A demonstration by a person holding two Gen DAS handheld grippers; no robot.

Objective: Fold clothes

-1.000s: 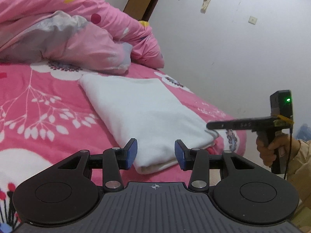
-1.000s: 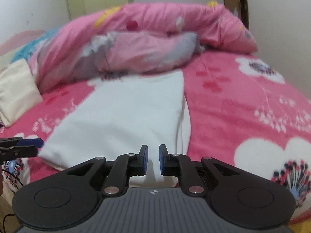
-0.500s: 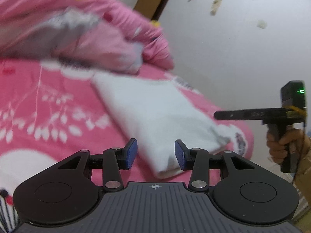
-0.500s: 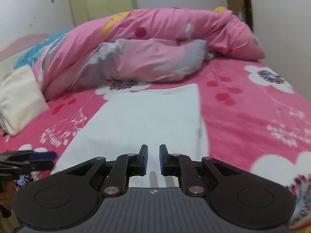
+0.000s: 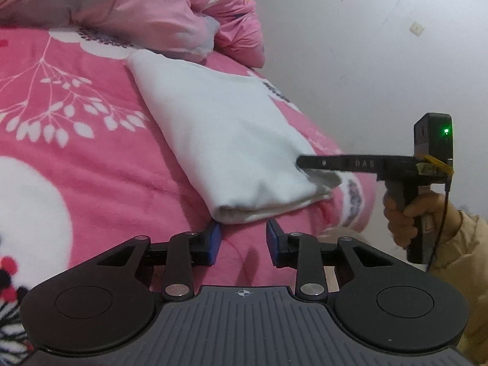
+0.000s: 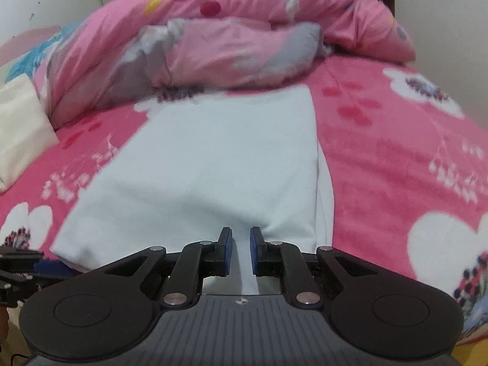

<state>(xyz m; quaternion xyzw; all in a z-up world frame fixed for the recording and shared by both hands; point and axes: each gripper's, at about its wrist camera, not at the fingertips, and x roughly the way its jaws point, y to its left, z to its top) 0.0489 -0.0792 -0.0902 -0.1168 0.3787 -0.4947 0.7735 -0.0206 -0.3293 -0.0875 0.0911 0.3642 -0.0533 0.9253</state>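
A white folded garment (image 5: 231,140) (image 6: 213,158) lies lengthwise on the pink flowered bed cover (image 5: 91,158). My left gripper (image 5: 244,231) sits low at its near folded edge, which lies just past the blue pads. The jaws are closing and nothing is pressed between them. My right gripper (image 6: 241,238) is nearly shut at the garment's other near corner, with a strip of white cloth running through the narrow gap and a crease pulling toward it. The left wrist view shows the right gripper (image 5: 302,163) from the side, held by a hand (image 5: 408,213).
A bunched pink and grey duvet (image 6: 244,30) (image 5: 137,9) lies right behind the garment's far edge. A cream folded cloth (image 6: 21,125) rests at the bed's left side. A white wall (image 5: 366,61) runs along the right side. The left gripper (image 6: 45,267) shows at the lower left.
My left gripper has sunk toward the garment's near edge, rolled a little, and its jaws have narrowed. The right gripper has shifted sideways with its gap unchanged.
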